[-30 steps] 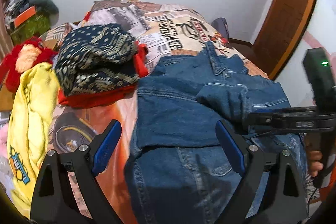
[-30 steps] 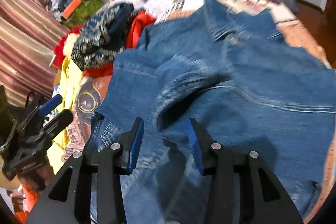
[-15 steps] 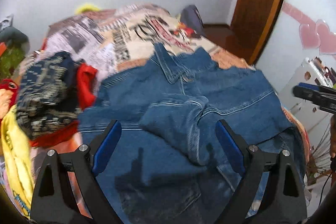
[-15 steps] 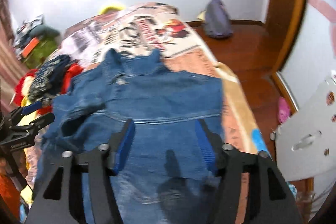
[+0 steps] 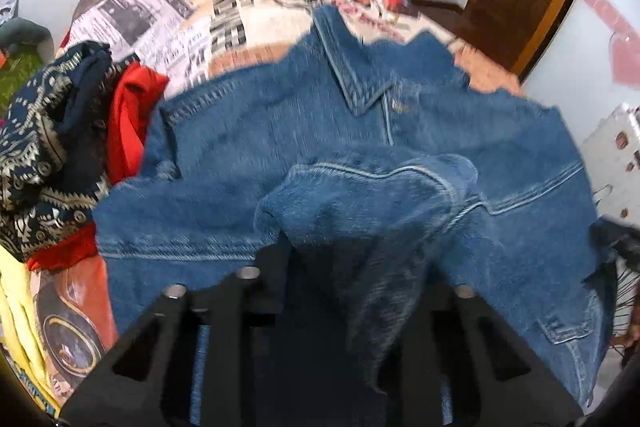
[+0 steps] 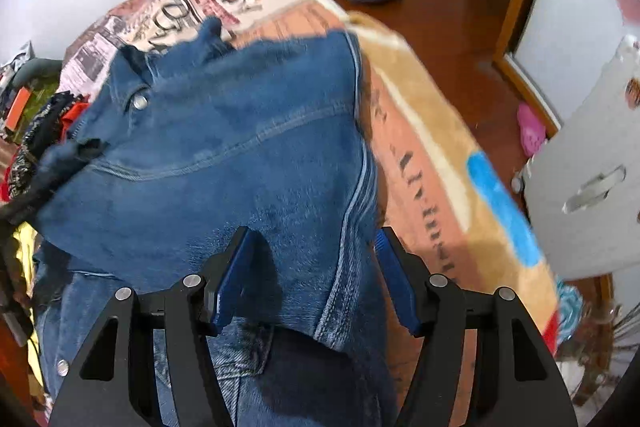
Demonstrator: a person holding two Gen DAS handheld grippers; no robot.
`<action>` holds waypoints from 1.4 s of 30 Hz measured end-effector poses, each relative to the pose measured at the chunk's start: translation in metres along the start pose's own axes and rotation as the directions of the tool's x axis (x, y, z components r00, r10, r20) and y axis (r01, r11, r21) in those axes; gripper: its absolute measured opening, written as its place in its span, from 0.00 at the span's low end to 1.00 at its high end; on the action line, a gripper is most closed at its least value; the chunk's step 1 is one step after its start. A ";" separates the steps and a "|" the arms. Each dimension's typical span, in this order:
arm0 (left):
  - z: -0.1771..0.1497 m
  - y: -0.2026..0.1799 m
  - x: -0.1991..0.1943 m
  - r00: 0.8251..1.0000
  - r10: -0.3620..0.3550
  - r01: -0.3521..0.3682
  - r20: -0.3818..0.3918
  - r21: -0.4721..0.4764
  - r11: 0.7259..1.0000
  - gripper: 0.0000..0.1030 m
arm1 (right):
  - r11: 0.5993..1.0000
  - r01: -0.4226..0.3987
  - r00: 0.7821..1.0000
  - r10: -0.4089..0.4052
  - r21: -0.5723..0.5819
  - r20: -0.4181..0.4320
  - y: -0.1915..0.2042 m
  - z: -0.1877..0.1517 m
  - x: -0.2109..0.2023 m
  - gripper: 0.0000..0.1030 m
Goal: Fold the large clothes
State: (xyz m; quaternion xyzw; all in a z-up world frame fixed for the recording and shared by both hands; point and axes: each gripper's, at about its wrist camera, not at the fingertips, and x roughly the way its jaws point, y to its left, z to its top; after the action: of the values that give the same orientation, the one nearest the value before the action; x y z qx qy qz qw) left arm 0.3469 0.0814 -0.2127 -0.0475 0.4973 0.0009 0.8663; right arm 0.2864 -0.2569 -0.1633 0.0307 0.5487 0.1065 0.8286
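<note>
Denim jacket [image 5: 248, 147]: spread collar-up across printed bedspread [image 5: 168, 7], beside patterned clothes pile [image 5: 36, 147]. Left gripper [image 5: 344, 267]: fingers drawn close, pinching a raised sleeve fold. Right gripper [image 6: 310, 279]: blue pads [image 6: 232, 279] spread, straddling jacket's side edge.

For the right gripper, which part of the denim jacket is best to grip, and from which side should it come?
Probably the near hem corner of the denim jacket, where the side seam ends. That edge hangs free over the layer below, and the open right gripper already straddles it, so it should come straight forward from the near side of the bed. The left gripper seems shut on the folded sleeve.
</note>
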 end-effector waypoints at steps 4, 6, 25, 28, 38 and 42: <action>0.002 0.013 -0.039 0.993 -0.049 0.053 0.111 -0.027 0.998 0.15 | 1.000 -0.028 1.000 0.028 0.010 0.015 -0.002 -0.003 0.000 0.59; 0.001 0.020 -0.055 0.988 -0.041 0.048 0.150 -0.043 0.998 0.15 | 0.999 -0.038 0.999 0.038 0.007 0.007 -0.002 -0.004 0.000 0.61; -0.083 0.097 -0.044 0.997 0.070 -0.065 0.016 -0.225 0.972 0.58 | 1.000 0.011 1.000 -0.010 -0.010 0.015 0.002 -0.011 0.010 0.66; -0.098 0.116 -0.045 0.999 0.047 -0.042 0.010 -0.273 0.961 0.64 | 1.000 0.013 1.000 -0.013 -0.002 0.011 0.002 -0.010 0.010 0.66; -0.087 0.142 -0.087 0.996 0.042 -0.017 0.073 -0.307 0.952 0.69 | 0.999 0.032 0.999 -0.031 -0.023 0.024 0.005 0.005 -0.011 0.66; -0.067 0.148 -0.100 0.992 0.057 -0.024 0.112 -0.283 0.959 0.69 | 0.999 0.024 0.997 -0.021 -0.031 0.074 0.007 0.020 -0.027 0.66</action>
State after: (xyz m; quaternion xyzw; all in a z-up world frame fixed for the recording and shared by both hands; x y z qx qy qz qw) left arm 0.2317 0.2277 -0.1719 -0.1598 0.4406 0.0922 0.8785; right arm 0.2936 -0.2549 -0.1298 0.0151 0.5162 0.1048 0.8499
